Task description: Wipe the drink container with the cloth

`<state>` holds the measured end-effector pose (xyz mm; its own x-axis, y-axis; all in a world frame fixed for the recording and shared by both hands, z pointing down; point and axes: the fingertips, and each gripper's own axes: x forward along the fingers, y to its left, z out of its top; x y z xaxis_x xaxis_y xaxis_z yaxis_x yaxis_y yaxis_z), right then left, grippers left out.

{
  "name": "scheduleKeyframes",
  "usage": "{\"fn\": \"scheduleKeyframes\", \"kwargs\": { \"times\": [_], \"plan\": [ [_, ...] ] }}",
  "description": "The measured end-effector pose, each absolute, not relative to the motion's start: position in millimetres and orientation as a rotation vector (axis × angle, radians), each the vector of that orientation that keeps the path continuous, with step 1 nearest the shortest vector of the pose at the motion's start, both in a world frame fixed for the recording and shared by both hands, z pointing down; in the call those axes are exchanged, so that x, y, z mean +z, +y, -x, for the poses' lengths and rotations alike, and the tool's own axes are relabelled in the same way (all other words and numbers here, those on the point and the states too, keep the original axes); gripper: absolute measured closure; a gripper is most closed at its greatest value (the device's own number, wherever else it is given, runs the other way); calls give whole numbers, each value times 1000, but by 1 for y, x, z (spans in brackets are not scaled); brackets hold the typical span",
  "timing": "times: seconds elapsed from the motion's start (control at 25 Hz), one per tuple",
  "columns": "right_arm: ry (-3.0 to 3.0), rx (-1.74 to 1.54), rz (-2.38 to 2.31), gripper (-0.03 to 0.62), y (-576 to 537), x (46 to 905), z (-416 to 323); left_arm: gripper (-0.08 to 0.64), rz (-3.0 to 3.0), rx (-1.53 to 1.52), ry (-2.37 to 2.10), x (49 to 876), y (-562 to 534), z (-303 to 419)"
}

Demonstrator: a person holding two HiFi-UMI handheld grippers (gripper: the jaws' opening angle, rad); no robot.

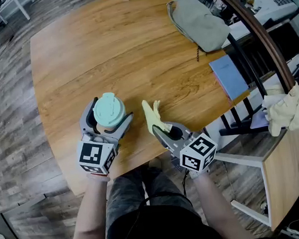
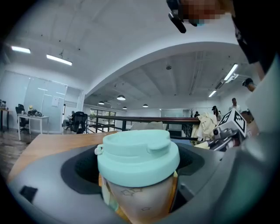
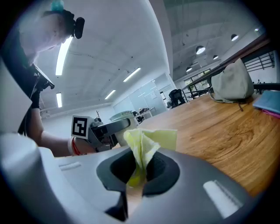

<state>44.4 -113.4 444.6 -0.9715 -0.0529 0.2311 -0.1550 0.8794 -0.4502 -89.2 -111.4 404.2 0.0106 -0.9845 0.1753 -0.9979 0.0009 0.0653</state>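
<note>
wooden table [image 1: 104, 46] beneath both grippers | grey bag [image 1: 198, 23] lying well ahead of the right gripper [image 1: 158, 127] | drink container [image 1: 109, 109] with mint lid, upright, clamped between the left gripper [image 1: 107, 122] jaws | yellow cloth [image 1: 153, 116] pinched in the right gripper's closed jaws, sticking up just beside the left gripper, apart from the container

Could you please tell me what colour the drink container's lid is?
Pale mint green lid, clearest in the left gripper view.

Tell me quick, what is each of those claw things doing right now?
Left gripper: closed on the drink container.
Right gripper: closed on the yellow cloth.
</note>
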Motion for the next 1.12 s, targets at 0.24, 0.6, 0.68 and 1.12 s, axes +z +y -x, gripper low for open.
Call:
{"fn": "scheduleKeyframes", "kwargs": {
  "times": [0.24,0.6,0.68,1.12],
  "plan": [
    [-2855,706,-144,569,-110,438,-58,78,-1984,152,-2254,403,-107,85],
    [-2865,707,-114,569,-107,434,-72,78,-2059,188,-2285,403,-98,70],
    [-2866,705,-102,569,-107,434,-74,78,-2071,190,-2288,401,-98,68],
    [-2877,706,15,568,-96,440,-68,77,-2215,202,-2144,393,-82,64]
  ]
}}
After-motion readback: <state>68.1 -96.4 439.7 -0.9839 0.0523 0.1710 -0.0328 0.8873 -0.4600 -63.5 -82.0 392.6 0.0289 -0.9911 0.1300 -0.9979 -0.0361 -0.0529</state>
